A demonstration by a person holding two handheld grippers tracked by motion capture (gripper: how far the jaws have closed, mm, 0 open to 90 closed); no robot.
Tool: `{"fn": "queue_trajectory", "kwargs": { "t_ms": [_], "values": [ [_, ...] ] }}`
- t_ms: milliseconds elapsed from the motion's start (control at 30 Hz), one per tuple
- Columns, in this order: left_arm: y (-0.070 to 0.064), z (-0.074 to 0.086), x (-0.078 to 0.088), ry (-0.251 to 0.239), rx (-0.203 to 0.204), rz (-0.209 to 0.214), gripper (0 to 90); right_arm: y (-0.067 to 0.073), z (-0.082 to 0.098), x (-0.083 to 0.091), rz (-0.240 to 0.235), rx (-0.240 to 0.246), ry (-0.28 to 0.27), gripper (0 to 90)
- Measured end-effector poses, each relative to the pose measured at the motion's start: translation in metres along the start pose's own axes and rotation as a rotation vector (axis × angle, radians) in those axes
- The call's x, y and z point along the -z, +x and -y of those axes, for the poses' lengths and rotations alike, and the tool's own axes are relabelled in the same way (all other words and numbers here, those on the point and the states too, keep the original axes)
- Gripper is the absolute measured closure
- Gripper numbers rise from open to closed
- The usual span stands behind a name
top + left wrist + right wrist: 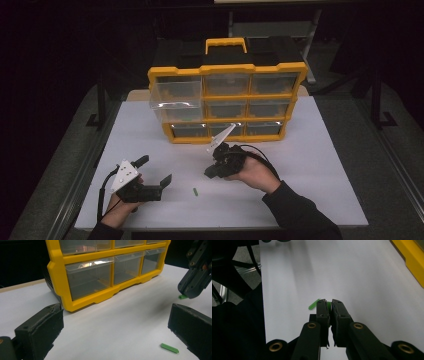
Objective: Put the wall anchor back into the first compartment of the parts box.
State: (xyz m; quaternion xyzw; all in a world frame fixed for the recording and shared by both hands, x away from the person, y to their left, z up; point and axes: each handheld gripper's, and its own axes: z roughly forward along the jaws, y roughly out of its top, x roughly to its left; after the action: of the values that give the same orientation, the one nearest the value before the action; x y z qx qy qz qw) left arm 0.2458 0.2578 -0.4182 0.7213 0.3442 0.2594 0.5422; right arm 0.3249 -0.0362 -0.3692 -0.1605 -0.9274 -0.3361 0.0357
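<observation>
across the white surface [310, 165] i see the biggest thing first: a yellow and black organiser cabinet [227, 100] with clear plastic drawers, standing upright at the far middle, its carry handle [226, 44] on top. the top-left drawer [176, 92] sticks out farther than the others. in the left gripper view the cabinet's lower row of drawers faces me, close ahead.

my left gripper [155, 169] lies low near the front left of the surface, held in a hand [120, 205], with its grey three-cornered plate [125, 175] on top. its fingers [40, 332] are spread wide with only bare surface between them.

my right gripper [211, 172] is held in a hand [252, 172] near the middle of the surface, in front of the cabinet and lifted off the surface. its fingers [323, 312] are pressed nearly together, pinching a small green plastic piece [328, 306]; in the left gripper view a bit of that green pokes out under the fingertips.

smallest of all, a second green plastic piece [195, 191] lies flat on the surface between the two grippers, nearer the front edge. in the left gripper view it rests just beside the left gripper's right-hand finger, touching nothing.
</observation>
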Motion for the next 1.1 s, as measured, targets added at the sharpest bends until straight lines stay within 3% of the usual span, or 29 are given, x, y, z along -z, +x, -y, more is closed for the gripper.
{"fn": "queue_trajectory", "kwargs": {
  "t_ms": [633, 767, 933, 1100],
  "values": [
    [-0.001, 0.0, -0.001, 0.001, 0.004, 0.001, 0.0, -0.002, -0.018, 0.028, 0.014, 0.012, -0.032, 84.3],
    [0.001, 0.0, 0.0, 0.004, -0.012, -0.001, 0.0, -0.003, -0.023, 0.035, 0.006, 0.007, -0.047, 84.4],
    [-0.001, 0.0, -0.001, -0.001, -0.004, 0.002, 0.0, -0.005, -0.024, 0.042, 0.027, 0.013, -0.055, 84.3],
    [-0.001, 0.0, -0.001, 0.001, -0.003, 0.001, 0.0, -0.007, -0.025, 0.049, 0.034, -0.013, -0.056, 84.3]
  ]
}}
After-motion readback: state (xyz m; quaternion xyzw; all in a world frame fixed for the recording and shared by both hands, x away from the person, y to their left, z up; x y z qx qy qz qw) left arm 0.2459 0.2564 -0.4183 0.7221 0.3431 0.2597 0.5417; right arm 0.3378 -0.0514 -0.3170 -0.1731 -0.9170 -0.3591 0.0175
